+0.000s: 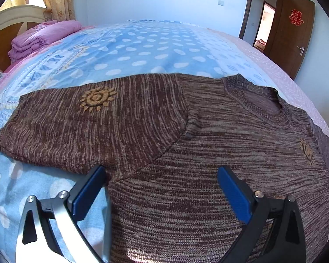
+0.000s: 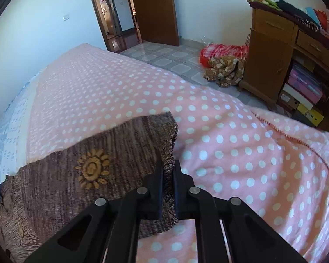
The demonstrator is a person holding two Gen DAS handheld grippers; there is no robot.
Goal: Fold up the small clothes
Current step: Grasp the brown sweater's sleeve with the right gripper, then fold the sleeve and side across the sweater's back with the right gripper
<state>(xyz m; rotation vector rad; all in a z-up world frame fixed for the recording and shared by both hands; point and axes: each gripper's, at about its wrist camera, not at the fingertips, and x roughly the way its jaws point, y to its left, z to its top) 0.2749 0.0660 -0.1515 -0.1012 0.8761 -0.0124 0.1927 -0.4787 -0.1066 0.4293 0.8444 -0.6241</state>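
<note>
A small brown knit sweater (image 1: 186, 149) with yellow sun patches lies flat on the bed, one sleeve (image 1: 81, 127) stretched out to the left. My left gripper (image 1: 160, 175) hangs open just over the sweater's left side, near the armpit, its blue pads (image 1: 88, 194) wide apart. In the right wrist view the other sleeve (image 2: 94, 171) reaches toward the pink spotted cover. My right gripper (image 2: 168, 171) is shut on that sleeve's edge near the cuff, with a fold of knit pinched between the black fingers (image 2: 156, 188).
The bed has a blue spotted blanket (image 1: 142, 50) and a pink spotted one (image 2: 241, 153). Folded purple bedding (image 1: 39, 39) lies by the headboard. Beyond the bed's edge are a tiled floor with a heap of clothes (image 2: 223, 63), a wooden desk (image 2: 272, 61) and an open door (image 2: 153, 11).
</note>
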